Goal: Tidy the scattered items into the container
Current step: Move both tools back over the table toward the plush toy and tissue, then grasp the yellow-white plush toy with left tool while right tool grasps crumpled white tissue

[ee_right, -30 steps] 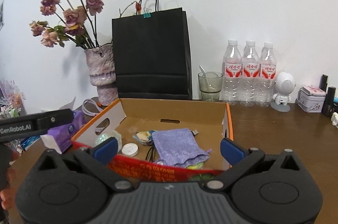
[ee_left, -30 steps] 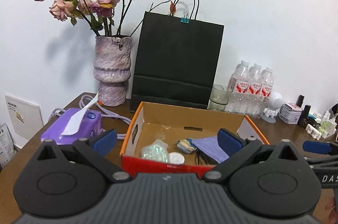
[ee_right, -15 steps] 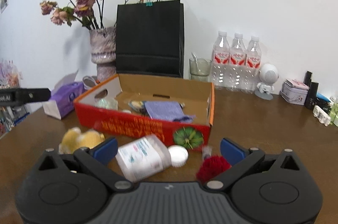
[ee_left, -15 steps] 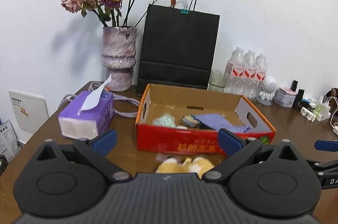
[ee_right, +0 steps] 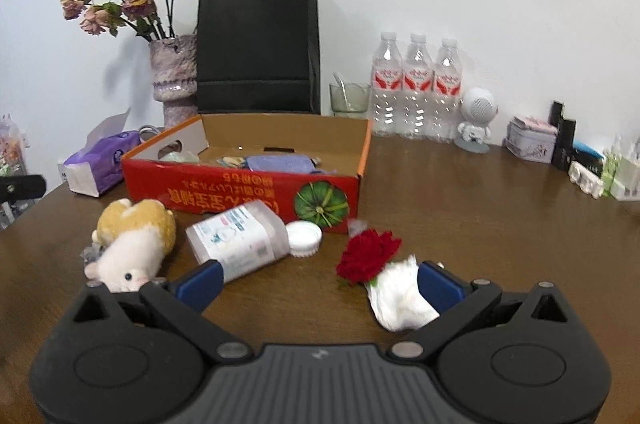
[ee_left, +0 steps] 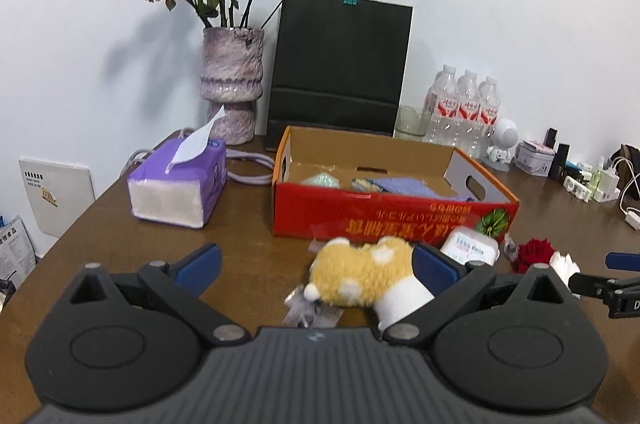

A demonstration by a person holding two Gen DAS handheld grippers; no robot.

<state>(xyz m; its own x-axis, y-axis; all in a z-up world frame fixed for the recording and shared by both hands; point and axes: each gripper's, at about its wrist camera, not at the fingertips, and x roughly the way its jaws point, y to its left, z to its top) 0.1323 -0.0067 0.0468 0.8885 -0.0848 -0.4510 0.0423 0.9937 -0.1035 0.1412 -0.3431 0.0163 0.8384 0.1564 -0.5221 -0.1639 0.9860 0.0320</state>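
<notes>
On the left of the table (ee_right: 460,191) a tissue pack (ee_left: 180,183) is seen, and beside it the red cardboard box (ee_left: 384,212), which serves as the container. A purple pouch (ee_right: 280,163) and a few small things are already lodged inside it. Four items are left scattered in front of the box: a plush toy (ee_right: 132,244) furthest left, a clear jar (ee_right: 240,240) lying on its side with its white lid (ee_right: 305,234) just beside its mouth, and a red fabric rose (ee_right: 366,256) with a white wrap at its stem.

The step in hand is judged to be the approach to a fresh pick, with roughly half the tidying done. For the next move each tool would need to be lowered over one item, closed on it, lifted over the near wall of the box and released inside.

The left gripper (ee_left: 316,264) is held wide apart and nothing is grasped; the plush toy (ee_left: 360,272) lies between its fingers toward the right-hand one, though contact cannot be confirmed. The right gripper (ee_right: 320,282) is likewise spread wide and empty: the jar lies close by its left finger and the rose's white wrap against or just beside its right finger, with bare table in the middle of the gap. Whichever item is chosen, the gripper would have to be re-centred first.
</notes>
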